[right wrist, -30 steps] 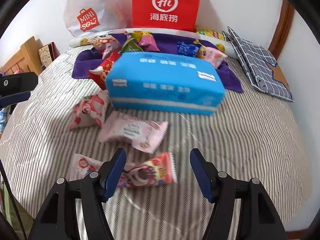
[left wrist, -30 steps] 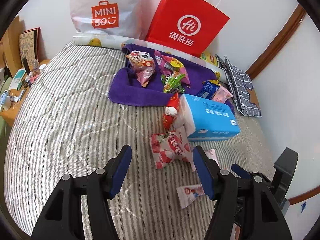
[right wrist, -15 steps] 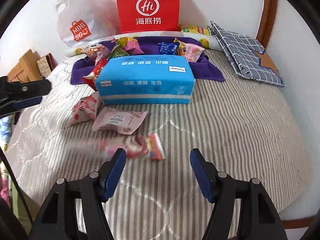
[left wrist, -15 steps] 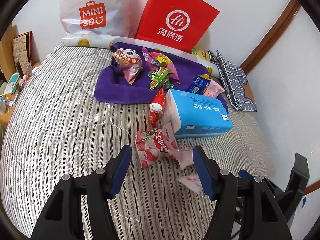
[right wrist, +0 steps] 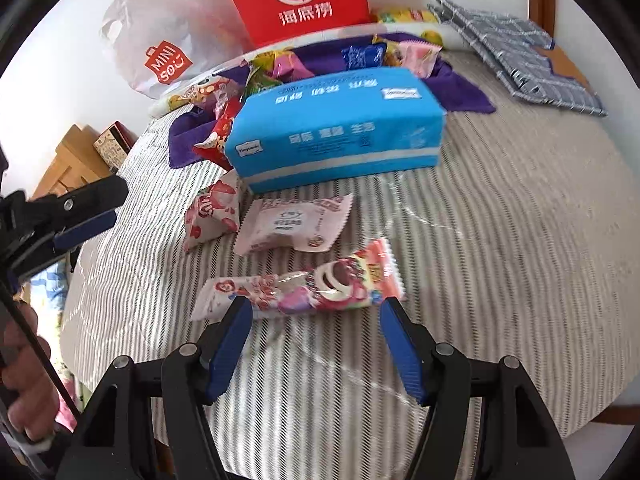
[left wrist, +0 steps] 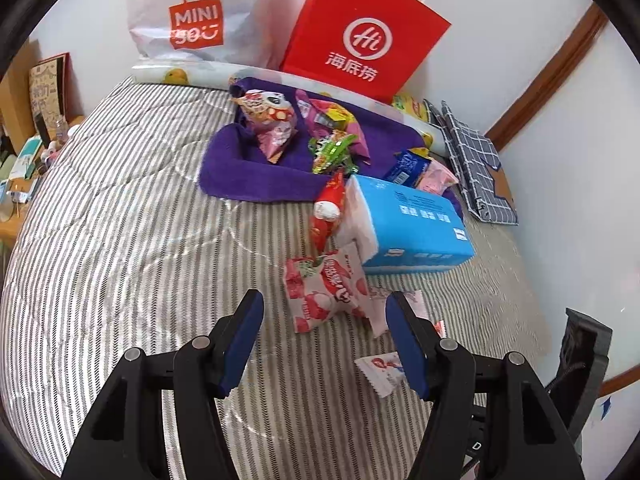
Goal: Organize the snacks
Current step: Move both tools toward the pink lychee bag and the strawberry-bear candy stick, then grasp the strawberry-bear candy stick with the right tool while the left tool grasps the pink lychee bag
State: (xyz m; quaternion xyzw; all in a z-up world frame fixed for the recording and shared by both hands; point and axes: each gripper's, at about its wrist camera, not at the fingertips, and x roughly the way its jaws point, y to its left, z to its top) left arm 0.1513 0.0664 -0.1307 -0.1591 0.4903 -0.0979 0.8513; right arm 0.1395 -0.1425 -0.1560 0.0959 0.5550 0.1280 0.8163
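Snack packets lie on a striped bed. A pink lychee packet (left wrist: 324, 292) sits just beyond my open, empty left gripper (left wrist: 324, 340); it also shows in the right wrist view (right wrist: 214, 216). A long pink strawberry-bear packet (right wrist: 308, 288) lies right in front of my open, empty right gripper (right wrist: 316, 340). A pale pink packet (right wrist: 292, 224) lies between them. A red packet (left wrist: 330, 208) leans on a blue tissue pack (left wrist: 408, 224). Several more snacks (left wrist: 304, 128) rest on a purple towel (left wrist: 248, 172).
A red paper bag (left wrist: 360, 36) and a white Miniso bag (left wrist: 196, 16) stand against the wall behind the towel. A folded checked cloth (left wrist: 476, 160) lies at the far right. A wooden bedside table (left wrist: 20, 120) with clutter stands left. The bed edge is close below both grippers.
The right gripper has moved forward toward the long strawberry-bear packet and tilted. The left gripper's view has shifted slightly; the snacks have not moved.
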